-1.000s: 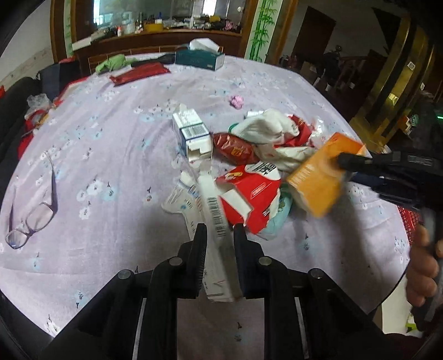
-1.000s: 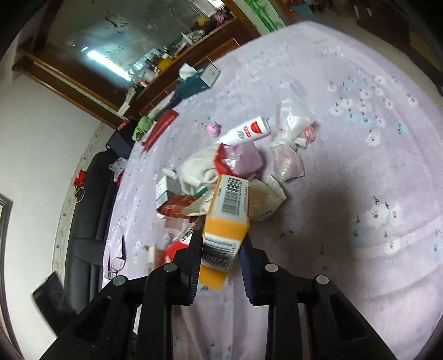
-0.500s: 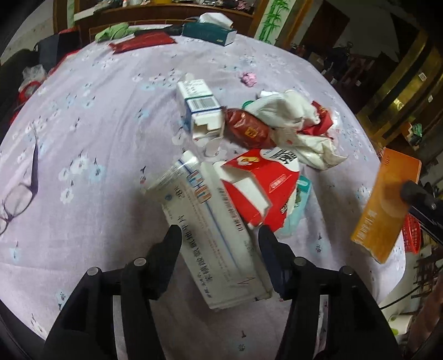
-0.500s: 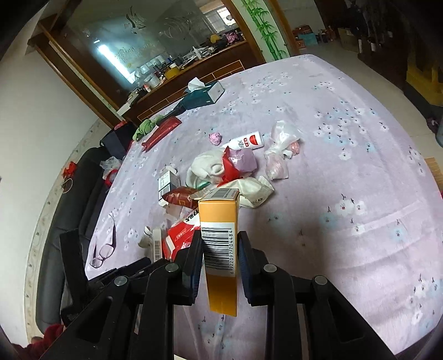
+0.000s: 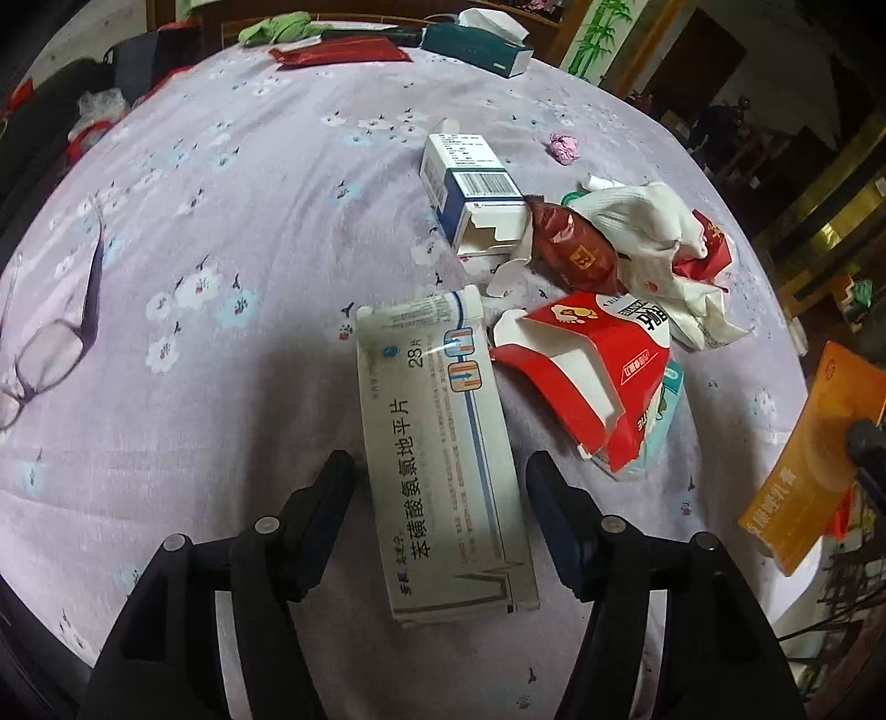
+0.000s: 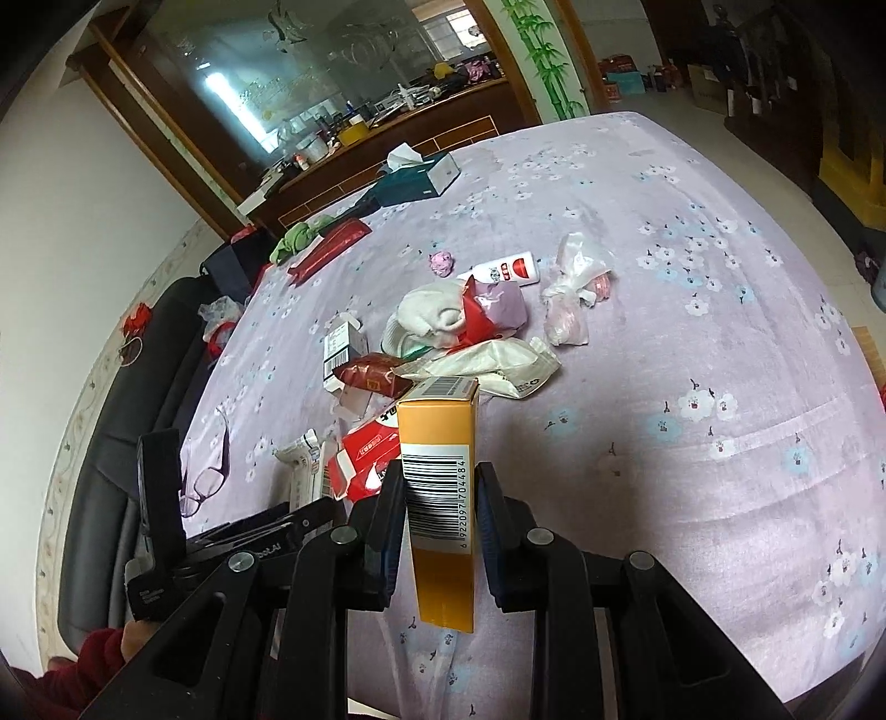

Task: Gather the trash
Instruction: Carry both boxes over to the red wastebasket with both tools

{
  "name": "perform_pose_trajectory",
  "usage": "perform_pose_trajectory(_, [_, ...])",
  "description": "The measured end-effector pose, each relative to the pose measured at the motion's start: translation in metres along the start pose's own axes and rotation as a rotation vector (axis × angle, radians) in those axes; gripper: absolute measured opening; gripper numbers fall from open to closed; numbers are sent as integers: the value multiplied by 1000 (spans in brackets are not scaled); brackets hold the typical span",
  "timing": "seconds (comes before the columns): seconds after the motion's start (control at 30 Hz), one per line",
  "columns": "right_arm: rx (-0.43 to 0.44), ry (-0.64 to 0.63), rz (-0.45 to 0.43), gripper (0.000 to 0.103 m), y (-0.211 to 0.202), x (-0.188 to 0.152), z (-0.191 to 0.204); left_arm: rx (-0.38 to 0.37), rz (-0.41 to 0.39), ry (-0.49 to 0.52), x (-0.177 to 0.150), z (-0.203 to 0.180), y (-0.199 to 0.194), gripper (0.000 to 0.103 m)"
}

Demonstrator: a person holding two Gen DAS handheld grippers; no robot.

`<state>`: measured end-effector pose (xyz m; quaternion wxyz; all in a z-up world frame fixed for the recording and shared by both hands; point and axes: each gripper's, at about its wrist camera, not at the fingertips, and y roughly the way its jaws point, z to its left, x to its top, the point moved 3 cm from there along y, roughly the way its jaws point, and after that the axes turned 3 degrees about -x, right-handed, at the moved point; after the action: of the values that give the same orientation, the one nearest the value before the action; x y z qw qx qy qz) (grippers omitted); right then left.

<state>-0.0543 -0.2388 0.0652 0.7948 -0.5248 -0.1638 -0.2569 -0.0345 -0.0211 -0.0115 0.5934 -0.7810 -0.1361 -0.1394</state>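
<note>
- The left claw (image 5: 437, 476) is hanging spread wide over the lavender floral table (image 5: 232, 232), its fingers (image 5: 326, 498) flanking a white medicine carton (image 5: 443, 459) without touching it.
- That carton is lying flat on the cloth, showing blue stripes, "28" and a line of large Chinese characters along its length.
- The right claw (image 6: 440, 498) is pinching an orange carton (image 6: 440, 471) upright, a barcode panel facing the camera with digits that look like 6922097704484; in the left view this orange carton (image 5: 814, 459) is hovering out past the table's right edge.
- Just beside the white carton a torn red-and-white box (image 5: 587, 371) is sitting open, a small footprint logo on its flap, with a teal packet under it.
- Beyond it, a blue-and-white box (image 5: 470, 194) with a barcode is lying with its end flaps open, touching a dark red snack wrapper (image 5: 576, 249).
- Crumpled white wrappers (image 5: 653, 232) are piling up behind the red wrapper.
- In the right view, a white bottle with a red label (image 6: 506, 270) and knotted clear bags (image 6: 570, 299) are resting further back.
- A pair of glasses (image 5: 50, 343) is lying well apart on the left.
- A teal tissue box (image 5: 476, 47) is sitting at the far edge.
- A pink crumpled ball (image 5: 563, 147) is sitting alone.
</note>
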Motion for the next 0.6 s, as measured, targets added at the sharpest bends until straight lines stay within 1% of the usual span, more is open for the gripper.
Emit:
perform_pose_trajectory(0.1, [-1,-10,1,26,0,0,2,28,-9,30,-1,-4,1,65])
perform_pose_trajectory(0.13, [-3,-13,0,26,0,0,2,42,-16,42,-1,-5,1,61])
perform_pose_trajectory(0.17, [-4,-14,-1,26,0,0,2,65,-21,60,-1,-5,1,54])
perform_pose_trajectory(0.27, [-9,-12,-4,26,-1,-1,1,58,-25,61,2,-2,1,54])
perform_pose_trajectory(0.37, [-13,-7,-5,26,-1,-1,0,70,-44,74,3,-3,-3,54])
perform_pose_trajectory(0.6, [-19,-5,-14,26,-3,2,2,120,-172,173,12,-23,-33,54])
